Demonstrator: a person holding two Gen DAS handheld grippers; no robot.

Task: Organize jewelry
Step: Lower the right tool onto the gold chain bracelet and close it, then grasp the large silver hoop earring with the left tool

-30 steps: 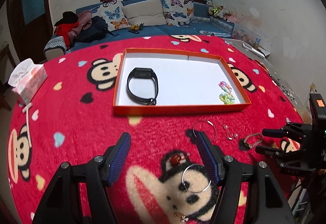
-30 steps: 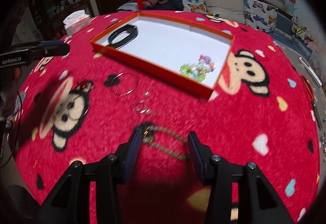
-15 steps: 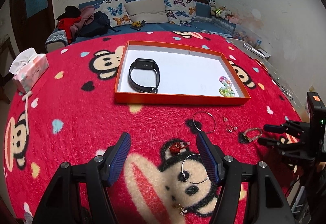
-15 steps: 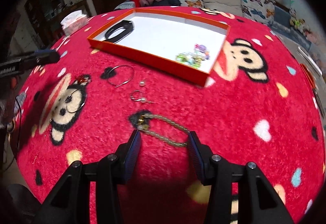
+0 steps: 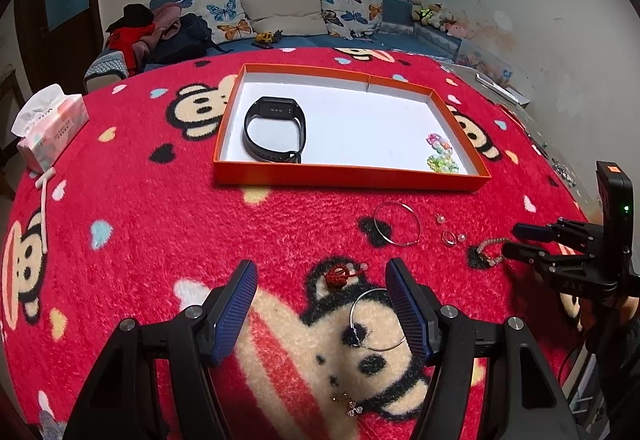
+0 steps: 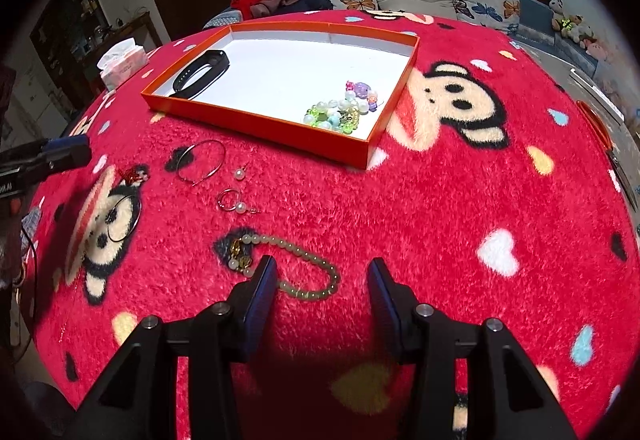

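Pale beaded bracelet lies between the spread right gripper fingers.

Orange tray holding black watch, beaded bracelets, bangles outside

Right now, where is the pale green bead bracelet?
In the right wrist view, the pale green bead bracelet lies on the red blanket just ahead of the right hand-held gripper, its near loop between the open fingers, with the pearl earrings beyond.

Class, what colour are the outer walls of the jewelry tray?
Orange, with a white inside; the tray shows best in the left wrist view.
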